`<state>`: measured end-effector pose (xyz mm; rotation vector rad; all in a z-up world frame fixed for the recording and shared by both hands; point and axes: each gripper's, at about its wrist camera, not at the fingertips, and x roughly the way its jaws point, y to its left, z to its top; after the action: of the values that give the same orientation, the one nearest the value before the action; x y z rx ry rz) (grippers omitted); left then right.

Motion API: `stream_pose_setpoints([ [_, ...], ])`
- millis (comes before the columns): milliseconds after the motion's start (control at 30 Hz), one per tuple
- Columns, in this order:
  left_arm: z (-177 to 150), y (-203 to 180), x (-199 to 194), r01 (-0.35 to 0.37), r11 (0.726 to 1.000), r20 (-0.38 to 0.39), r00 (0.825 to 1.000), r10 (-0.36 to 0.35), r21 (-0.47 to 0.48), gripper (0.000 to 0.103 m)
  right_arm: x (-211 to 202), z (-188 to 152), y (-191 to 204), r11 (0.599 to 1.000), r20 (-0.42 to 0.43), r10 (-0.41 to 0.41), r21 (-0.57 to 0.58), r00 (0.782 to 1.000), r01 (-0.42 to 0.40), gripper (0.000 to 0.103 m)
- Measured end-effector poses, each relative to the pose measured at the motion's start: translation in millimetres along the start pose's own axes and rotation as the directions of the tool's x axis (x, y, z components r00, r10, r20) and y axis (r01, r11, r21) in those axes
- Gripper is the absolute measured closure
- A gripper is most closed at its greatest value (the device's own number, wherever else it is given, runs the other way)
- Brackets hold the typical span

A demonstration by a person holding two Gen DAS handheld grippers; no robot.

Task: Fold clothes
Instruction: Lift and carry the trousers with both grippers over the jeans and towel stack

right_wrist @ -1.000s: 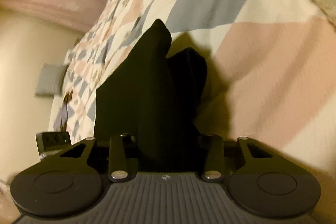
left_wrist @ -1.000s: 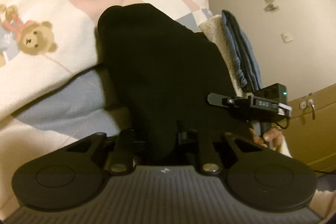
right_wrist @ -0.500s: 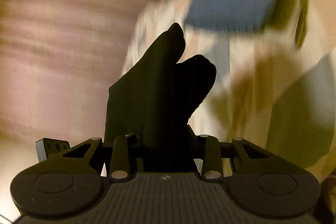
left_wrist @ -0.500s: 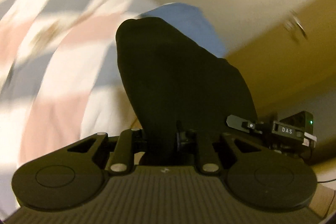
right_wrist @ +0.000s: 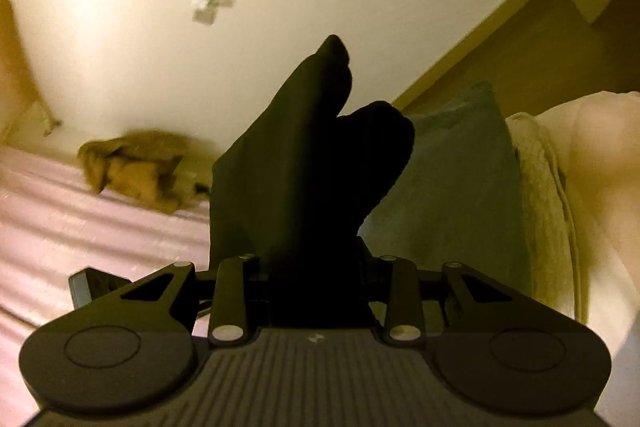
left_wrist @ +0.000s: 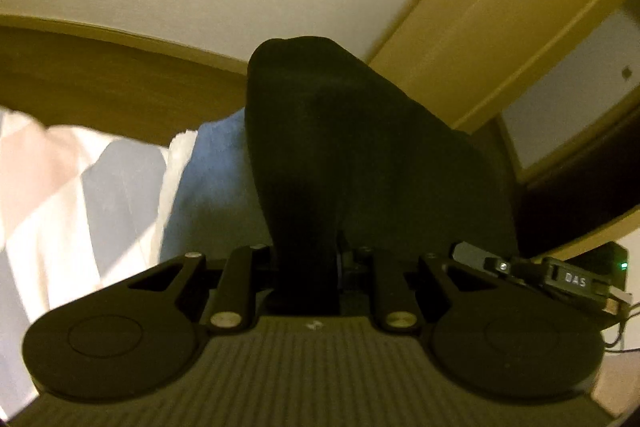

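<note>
One black garment point(left_wrist: 360, 155), two grippers: left gripper point(left_wrist: 308, 279), right gripper point(right_wrist: 316, 291), both jaws clamped on it.

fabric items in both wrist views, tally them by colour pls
black: 1, the black cloth garment clamped in both sets of jaws
blue: 1, the folded blue towel
cream: 1, the cream fleecy blanket
tan: 1, the crumpled tan cloth
pink: 1, the pink striped bed cover
patchwork: 1, the pastel checked quilt
total: 6
</note>
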<state>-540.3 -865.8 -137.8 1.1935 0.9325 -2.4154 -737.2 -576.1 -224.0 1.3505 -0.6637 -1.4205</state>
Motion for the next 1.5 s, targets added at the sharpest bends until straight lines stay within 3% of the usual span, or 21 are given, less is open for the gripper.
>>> stream_pose_setpoints([
  [167,9.1,28.3,60.8,-0.003,1.0,-0.086,0.996,0.005,0.02,0.086,39.7,9.8,-48.5,0.996,-0.013,-0.07,0.052,0.997,0.071,0.069],
  [267,4.0,42.9,86.5,-0.018,1.0,-0.12,0.993,0.02,0.017,0.073,46.6,9.0,-62.2,0.991,-0.053,-0.126,0.047,0.991,0.128,0.054],
  [367,1.4,58.9,80.1,0.009,0.999,-0.087,0.996,-0.012,-0.038,0.068,33.8,13.8,-58.0,0.987,-0.066,-0.162,-0.002,0.985,0.162,0.047],
  [433,-6.0,59.7,61.4,-0.047,0.998,-0.031,0.998,0.046,-0.03,0.063,19.8,17.0,-47.9,0.974,-0.046,-0.212,-0.092,0.976,0.207,0.046],
  [467,-9.7,60.1,52.0,-0.075,0.997,-0.003,0.997,0.075,-0.027,0.066,14.3,18.4,-41.9,0.96,-0.036,-0.247,-0.148,0.968,0.239,0.046],
  [567,-24.4,55.9,21.0,-0.161,0.987,0.085,0.983,0.162,-0.018,0.074,8.5,16.8,-16.9,0.859,0.006,-0.375,-0.374,0.927,0.35,0.043],
  [633,-36.4,49.0,0.8,-0.208,0.978,0.137,0.968,0.208,-0.016,0.083,9.5,6.4,7.4,0.753,0.083,-0.423,-0.522,0.902,0.401,0.047],
  [700,-48.6,34.2,-9.3,-0.229,0.973,0.173,0.96,0.222,0.025,0.087,11.5,-7.6,34.8,0.635,0.186,-0.419,-0.639,0.889,0.433,0.051],
  [733,-53.9,31.0,-4.9,-0.239,0.97,0.176,0.958,0.228,0.041,0.087,13.2,-14.4,46.2,0.583,0.224,-0.395,-0.689,0.891,0.432,0.051],
  [833,-69.5,21.3,8.5,-0.265,0.96,0.187,0.951,0.246,0.086,0.087,23.6,-28.8,62.7,0.459,0.239,-0.291,-0.815,0.926,0.354,0.051],
  [900,-80.0,14.8,17.5,-0.283,0.952,0.194,0.946,0.258,0.117,0.087,34.5,-26.6,60.1,0.413,0.221,-0.258,-0.855,0.94,0.314,0.054],
  [967,-90.4,8.4,26.4,-0.301,0.942,0.202,0.942,0.269,0.146,0.087,45.9,-19.0,46.2,0.411,0.187,-0.266,-0.865,0.946,0.287,0.054],
  [1033,-100.9,1.9,35.4,-0.318,0.932,0.21,0.937,0.28,0.176,0.087,55.1,-7.7,23.2,0.437,0.136,-0.291,-0.862,0.947,0.258,0.06],
  [1133,-116.5,-7.8,48.8,-0.344,0.913,0.223,0.929,0.296,0.22,0.087,63.3,7.9,-4.6,0.46,0.083,-0.339,-0.854,0.937,0.242,0.058],
  [1233,-118.5,-13.7,51.7,-0.351,0.913,0.232,0.925,0.302,0.209,0.087,61.4,20.5,-15.4,0.51,0.051,-0.36,-0.825,0.931,0.242,0.056],
  [1333,-119.6,-29.5,45.4,-0.4,0.894,0.234,0.906,0.352,0.203,0.087,57.0,26.6,-10.1,0.548,0.029,-0.357,-0.803,0.934,0.234,0.056],
  [1400,-127.1,-46.6,34.1,-0.395,0.895,0.261,0.904,0.339,0.208,0.087,48.3,27.8,-1.2,0.54,0.045,-0.343,-0.808,0.938,0.236,0.056],
  [1500,-145.5,-64.5,23.0,-0.4,0.892,0.281,0.899,0.337,0.211,0.086,29.3,24.7,18.3,0.497,0.084,-0.295,-0.838,0.952,0.228,0.056],
])
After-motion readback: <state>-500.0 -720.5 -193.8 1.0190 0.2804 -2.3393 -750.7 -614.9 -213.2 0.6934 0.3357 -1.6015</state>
